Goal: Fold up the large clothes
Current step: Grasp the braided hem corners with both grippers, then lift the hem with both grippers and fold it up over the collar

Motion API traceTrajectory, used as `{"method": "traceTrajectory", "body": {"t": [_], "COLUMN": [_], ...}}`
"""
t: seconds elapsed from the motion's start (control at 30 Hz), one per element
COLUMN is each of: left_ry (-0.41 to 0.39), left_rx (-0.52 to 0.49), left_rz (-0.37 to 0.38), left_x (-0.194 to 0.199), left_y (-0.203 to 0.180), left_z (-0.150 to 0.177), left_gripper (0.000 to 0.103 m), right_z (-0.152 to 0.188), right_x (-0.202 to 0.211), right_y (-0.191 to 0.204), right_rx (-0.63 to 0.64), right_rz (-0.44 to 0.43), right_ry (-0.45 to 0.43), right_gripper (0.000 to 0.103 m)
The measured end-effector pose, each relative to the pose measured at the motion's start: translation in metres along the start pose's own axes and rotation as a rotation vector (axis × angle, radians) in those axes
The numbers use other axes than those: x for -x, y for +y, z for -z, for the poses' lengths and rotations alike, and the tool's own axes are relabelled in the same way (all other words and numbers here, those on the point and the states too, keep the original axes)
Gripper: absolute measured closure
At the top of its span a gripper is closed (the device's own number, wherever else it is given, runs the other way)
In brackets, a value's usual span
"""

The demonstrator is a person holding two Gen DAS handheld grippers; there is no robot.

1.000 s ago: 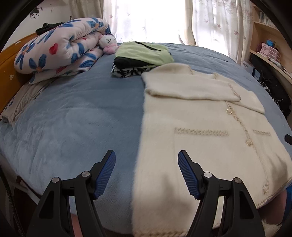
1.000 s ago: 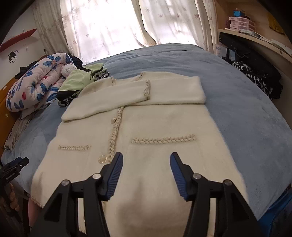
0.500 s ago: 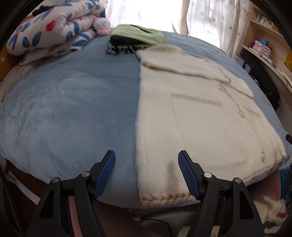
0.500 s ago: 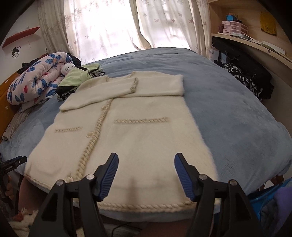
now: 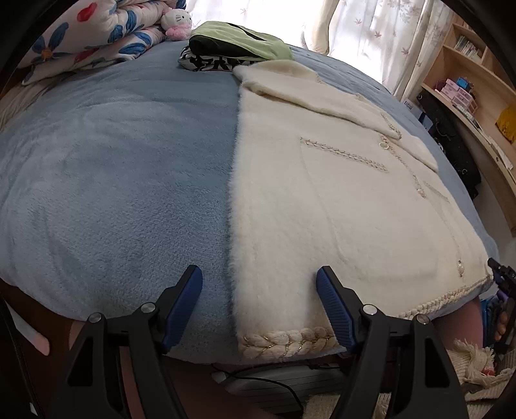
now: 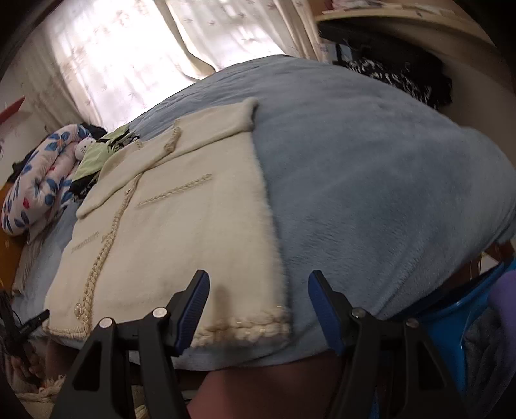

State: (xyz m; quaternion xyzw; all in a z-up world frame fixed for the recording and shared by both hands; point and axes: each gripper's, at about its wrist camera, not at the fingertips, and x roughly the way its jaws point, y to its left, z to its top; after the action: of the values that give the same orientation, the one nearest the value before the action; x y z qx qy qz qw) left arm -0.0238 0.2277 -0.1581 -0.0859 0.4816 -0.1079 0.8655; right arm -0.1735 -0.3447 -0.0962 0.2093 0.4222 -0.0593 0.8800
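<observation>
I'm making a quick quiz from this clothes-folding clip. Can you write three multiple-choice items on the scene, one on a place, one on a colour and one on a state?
1. Where does the folded green garment lie?
A. on the floor
B. on the bed beyond the cardigan's collar end
C. on the shelf

2. What colour is the blanket under the cardigan?
A. light blue
B. red
C. brown

3. How do the sleeves of the cardigan lie?
A. hanging off the bed
B. spread wide to both sides
C. folded across the chest

Answers:
1. B, it sits on a small pile at the far end of the bed, next to the plush toy.
2. A, light blue fleece shows on both sides of the cream cardigan.
3. C, both sleeves are crossed over the front, above the pockets.
</observation>
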Motion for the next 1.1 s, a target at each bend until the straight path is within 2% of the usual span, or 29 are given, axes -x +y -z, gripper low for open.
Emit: {"method": "traceTrajectory", "body": {"t": [0.07, 0.13, 0.17, 0.2, 0.27, 0.3, 0.37, 0.53, 0.67, 0.8, 0.83, 0.87, 0.9, 0.93, 1.03, 1.1], "left_ry": [0.003, 0.003, 0.004, 0.011, 0.021, 0.019, 0.015, 0.017, 0.03, 0.042, 0.041, 0.042, 0.043, 0.054, 0.068, 0.078], "left_rx": [0.006, 0.006, 0.004, -0.003, -0.018, -0.031, -0.041, 0.022, 0.062, 0.05, 0.048, 0.048, 0.053, 0.079, 0.154, 0.191], "left_rz": [0.016, 0.019, 0.023, 0.034, 0.053, 0.062, 0.069, 0.128, 0.174, 0.144, 0.129, 0.112, 0.108, 0.142, 0.129, 0.114], "left_x": [-0.003, -0.003, -0.004, -0.005, -0.005, -0.004, -0.004, -0.007, -0.013, -0.018, -0.018, -0.018, -0.017, -0.018, -0.018, -0.016], "left_y": [0.0, -0.002, -0.003, -0.005, -0.01, -0.014, -0.018, -0.008, -0.001, -0.011, -0.014, -0.018, -0.022, -0.022, -0.024, -0.026], "left_z": [0.0, 0.001, 0.002, 0.002, 0.002, 0.003, 0.005, 0.007, 0.006, 0.003, 0.002, 0.001, 0.0, -0.002, -0.008, -0.011], "left_gripper": [0.028, 0.028, 0.028, 0.028, 0.03, 0.038, 0.044, 0.044, 0.04, 0.04, 0.042, 0.052, 0.077, 0.084, 0.089, 0.091], "right_z": [0.003, 0.004, 0.005, 0.005, 0.005, 0.005, 0.006, 0.01, 0.011, 0.012, 0.012, 0.011, 0.011, 0.01, 0.005, -0.001], "right_x": [-0.005, -0.011, -0.015, -0.017, -0.018, -0.018, -0.02, -0.032, -0.036, -0.039, -0.038, -0.038, -0.038, -0.038, -0.031, -0.022], "right_y": [-0.004, -0.003, -0.001, 0.002, 0.007, 0.01, 0.016, 0.006, 0.002, 0.006, 0.008, 0.011, 0.014, 0.017, 0.033, 0.042], "right_rx": [-0.008, -0.002, 0.001, 0.004, 0.017, 0.025, 0.043, -0.004, -0.02, -0.014, -0.01, -0.005, -0.003, 0.004, 0.062, 0.082], "right_rz": [-0.017, -0.047, -0.078, -0.1, -0.133, -0.165, -0.192, -0.216, -0.227, -0.209, -0.205, -0.198, -0.188, -0.177, -0.135, -0.163], "right_ry": [0.016, 0.042, 0.061, 0.075, 0.082, 0.089, 0.099, 0.116, 0.114, 0.116, 0.115, 0.113, 0.114, 0.115, 0.101, 0.084], "right_gripper": [0.042, 0.051, 0.061, 0.066, 0.068, 0.069, 0.069, 0.069, 0.069, 0.069, 0.07, 0.073, 0.075, 0.076, 0.079, 0.08]}}
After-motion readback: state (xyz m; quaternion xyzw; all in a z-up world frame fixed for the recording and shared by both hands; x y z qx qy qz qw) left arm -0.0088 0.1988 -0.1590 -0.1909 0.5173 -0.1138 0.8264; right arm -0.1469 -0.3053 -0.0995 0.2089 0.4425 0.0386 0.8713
